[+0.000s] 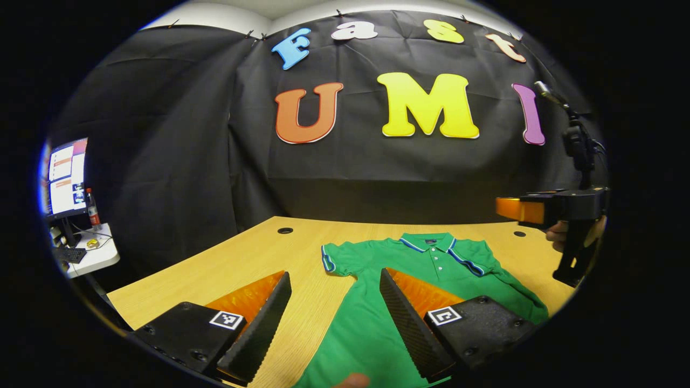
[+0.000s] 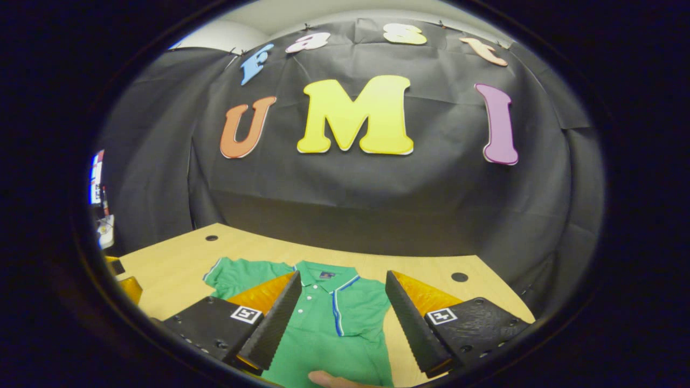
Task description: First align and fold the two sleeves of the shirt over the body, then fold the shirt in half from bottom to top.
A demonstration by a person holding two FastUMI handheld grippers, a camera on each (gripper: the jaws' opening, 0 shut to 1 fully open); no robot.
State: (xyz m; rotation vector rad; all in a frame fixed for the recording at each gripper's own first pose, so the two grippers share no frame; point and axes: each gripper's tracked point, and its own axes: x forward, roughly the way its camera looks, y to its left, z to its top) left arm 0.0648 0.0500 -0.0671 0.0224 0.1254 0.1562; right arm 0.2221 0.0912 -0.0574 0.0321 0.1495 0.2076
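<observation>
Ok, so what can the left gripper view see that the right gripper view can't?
Left gripper view: a hand holding the right tool at the right edge, a dark stand behind it, and a bottle on a white side desk. Right gripper view: the far right corner of the wooden table, past the green polo shirt. Both: the shirt flat on the table, seen between open fingers, the left tool in its view, the right tool in its own.

The bottom of the green shirt (image 1: 372, 323) is cut off by the edge in both views. Part of its right side is hidden behind the left tongs (image 1: 334, 323). The far monitor (image 1: 67, 175) is too blurred to be made out.
</observation>
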